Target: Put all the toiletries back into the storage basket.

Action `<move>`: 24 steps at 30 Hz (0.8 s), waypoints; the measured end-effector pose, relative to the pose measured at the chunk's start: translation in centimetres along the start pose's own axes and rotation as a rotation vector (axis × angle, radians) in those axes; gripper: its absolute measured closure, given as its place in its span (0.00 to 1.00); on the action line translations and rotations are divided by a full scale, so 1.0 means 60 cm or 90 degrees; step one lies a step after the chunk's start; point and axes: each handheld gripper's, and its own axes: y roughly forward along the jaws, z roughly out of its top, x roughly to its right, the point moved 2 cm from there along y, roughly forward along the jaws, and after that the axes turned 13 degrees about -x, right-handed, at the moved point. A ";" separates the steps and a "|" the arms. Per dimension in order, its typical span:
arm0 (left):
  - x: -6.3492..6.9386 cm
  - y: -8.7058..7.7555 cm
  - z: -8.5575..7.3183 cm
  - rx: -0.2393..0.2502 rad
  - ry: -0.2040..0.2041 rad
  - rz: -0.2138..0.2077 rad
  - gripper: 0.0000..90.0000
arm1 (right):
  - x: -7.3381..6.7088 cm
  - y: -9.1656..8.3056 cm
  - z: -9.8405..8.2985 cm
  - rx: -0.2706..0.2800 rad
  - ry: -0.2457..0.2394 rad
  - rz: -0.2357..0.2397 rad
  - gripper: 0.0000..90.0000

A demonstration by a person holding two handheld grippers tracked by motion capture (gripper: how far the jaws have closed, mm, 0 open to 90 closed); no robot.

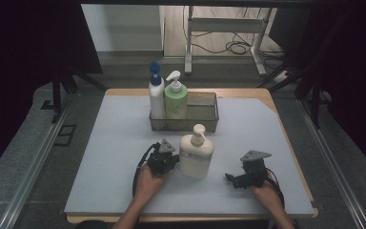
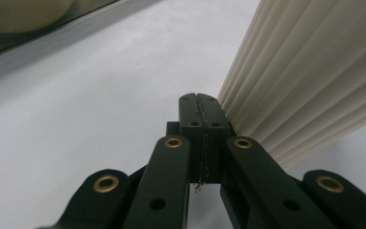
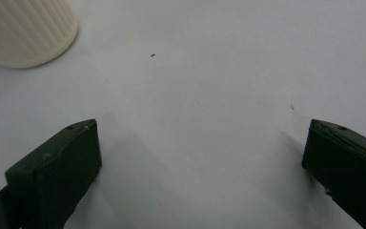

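Seen from above, a pale grey mat (image 1: 124, 157) covers a wooden table. There are three pump bottles and two hand-held grippers.

At the 12 o'clock side of the mat sits one dark mesh tray (image 1: 205, 114). Two bottles stand upright in its left end, touching each other: a white bottle with a blue pump (image 1: 156, 90) and, just to its right, a green bottle with a white pump (image 1: 176, 98). The right part of the tray holds nothing.

The third, a cream ribbed bottle with a cream pump (image 1: 196, 152), stands upright on the mat just in front of the tray, near the middle.

The left gripper (image 1: 169, 160), held in the person's left hand (image 1: 148, 179), lies at the cream bottle's 9 o'clock, right up against it. In the left gripper view its two black jaws are pressed flat together with nothing between them, and the bottle's ribbed wall (image 2: 310, 81) runs just beside them at 2 o'clock.

The right gripper (image 1: 231, 180), held in the right hand (image 1: 267, 191), sits at about the bottle's 4 o'clock, apart from it. In the right gripper view its jaws are spread wide over bare mat, and the cream bottle's base (image 3: 26, 31) shows at 10 o'clock.
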 end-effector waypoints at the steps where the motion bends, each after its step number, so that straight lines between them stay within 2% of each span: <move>1: 0.002 0.001 0.001 0.000 0.003 -0.003 0.99 | 0.000 0.000 0.000 0.000 0.000 0.000 0.00; 9: 0.005 0.004 0.003 0.002 0.005 -0.014 0.99 | 0.000 0.000 0.000 -0.002 0.000 0.001 0.00; 17: 0.001 0.005 -0.001 -0.007 0.013 -0.002 0.99 | 0.000 0.000 0.000 -0.003 0.000 0.001 0.00; 24: -0.002 0.003 -0.005 -0.013 0.013 0.003 0.94 | 0.000 -0.001 0.001 -0.004 0.002 0.002 0.00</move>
